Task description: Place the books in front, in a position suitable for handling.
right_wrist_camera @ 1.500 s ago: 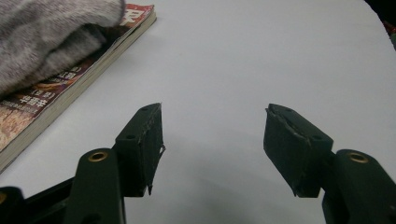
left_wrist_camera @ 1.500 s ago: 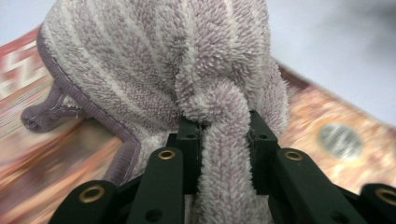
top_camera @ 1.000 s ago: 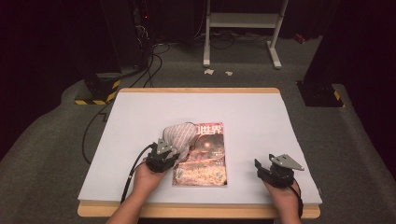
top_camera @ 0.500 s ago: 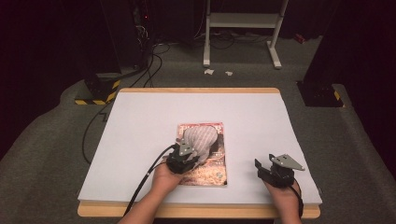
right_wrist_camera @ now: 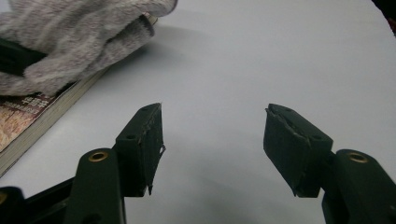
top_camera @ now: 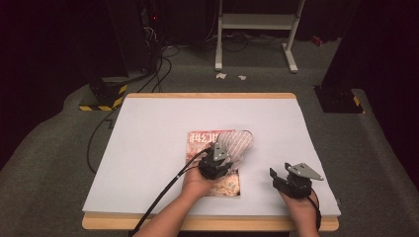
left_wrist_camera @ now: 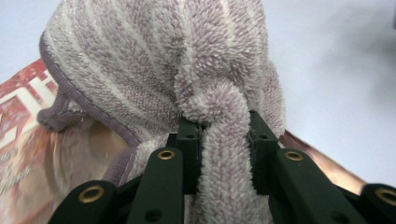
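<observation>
A fluffy grey-and-white striped cloth lies bunched on the right part of a red-covered magazine in the middle of the white table top. My left gripper is over the magazine's lower half. In the left gripper view it is shut on a twisted fold of the cloth, with the magazine beneath. My right gripper rests near the table's front right. Its jaws stand open over bare table, with the cloth and magazine off to their left.
A black cable trails from the left gripper over the front edge. The table has a wooden rim. On the floor behind stand a white metal frame, dark equipment with yellow-black tape and a dark box.
My left gripper has carried the cloth to the right across the magazine, from its left side to its right side. The right gripper has stayed in place.
</observation>
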A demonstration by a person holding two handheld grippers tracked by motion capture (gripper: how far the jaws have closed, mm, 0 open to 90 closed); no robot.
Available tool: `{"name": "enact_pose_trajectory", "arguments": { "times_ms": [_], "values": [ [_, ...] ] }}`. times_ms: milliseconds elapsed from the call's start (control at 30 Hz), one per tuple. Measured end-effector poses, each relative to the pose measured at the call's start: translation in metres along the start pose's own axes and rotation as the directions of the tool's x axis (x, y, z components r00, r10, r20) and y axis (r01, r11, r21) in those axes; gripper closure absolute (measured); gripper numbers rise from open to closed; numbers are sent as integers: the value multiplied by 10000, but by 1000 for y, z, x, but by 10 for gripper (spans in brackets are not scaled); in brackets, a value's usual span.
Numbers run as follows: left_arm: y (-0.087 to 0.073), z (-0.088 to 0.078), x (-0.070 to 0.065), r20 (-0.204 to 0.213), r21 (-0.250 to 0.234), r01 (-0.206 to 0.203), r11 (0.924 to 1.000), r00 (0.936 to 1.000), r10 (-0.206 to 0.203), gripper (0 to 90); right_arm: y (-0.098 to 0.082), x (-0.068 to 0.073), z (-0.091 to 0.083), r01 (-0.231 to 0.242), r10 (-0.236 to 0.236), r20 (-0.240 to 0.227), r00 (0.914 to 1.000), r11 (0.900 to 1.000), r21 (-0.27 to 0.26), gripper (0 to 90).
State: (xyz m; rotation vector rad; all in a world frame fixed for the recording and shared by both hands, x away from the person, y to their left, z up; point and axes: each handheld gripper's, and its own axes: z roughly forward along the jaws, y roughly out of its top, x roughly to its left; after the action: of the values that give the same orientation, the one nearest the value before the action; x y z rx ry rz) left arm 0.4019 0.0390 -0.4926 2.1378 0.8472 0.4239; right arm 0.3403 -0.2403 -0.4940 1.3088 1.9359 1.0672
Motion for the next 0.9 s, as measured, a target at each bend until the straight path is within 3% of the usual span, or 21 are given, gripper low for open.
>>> {"name": "enact_pose_trajectory", "arguments": {
  "times_ms": [200,467,600,700,833,900],
  "values": [
    [0,5,12,-297,155,196,9997,9994,-191,721,-1,1,1,-26,26,-39,10000,10000,63,378],
    [-21,-18,52,-1061,272,771,9967,9916,-738,721,-1,1,1,2,-2,-25,10000,10000,61,378],
    [-35,-34,76,-1594,263,1170,9928,9809,-1114,720,-1,1,1,30,-30,5,10000,10000,71,378],
    [-46,-48,94,-1996,228,1502,9884,9694,-1427,720,-1,1,0,-32,32,20,10000,10000,74,378],
    [-54,-58,106,-2317,208,1728,9847,9590,-1634,721,-1,1,1,-36,36,26,10000,10000,89,378],
    [-55,-59,107,-2332,237,1717,9849,9589,-1615,721,-1,1,1,14,-14,17,10000,10000,85,378]
  ]
}}
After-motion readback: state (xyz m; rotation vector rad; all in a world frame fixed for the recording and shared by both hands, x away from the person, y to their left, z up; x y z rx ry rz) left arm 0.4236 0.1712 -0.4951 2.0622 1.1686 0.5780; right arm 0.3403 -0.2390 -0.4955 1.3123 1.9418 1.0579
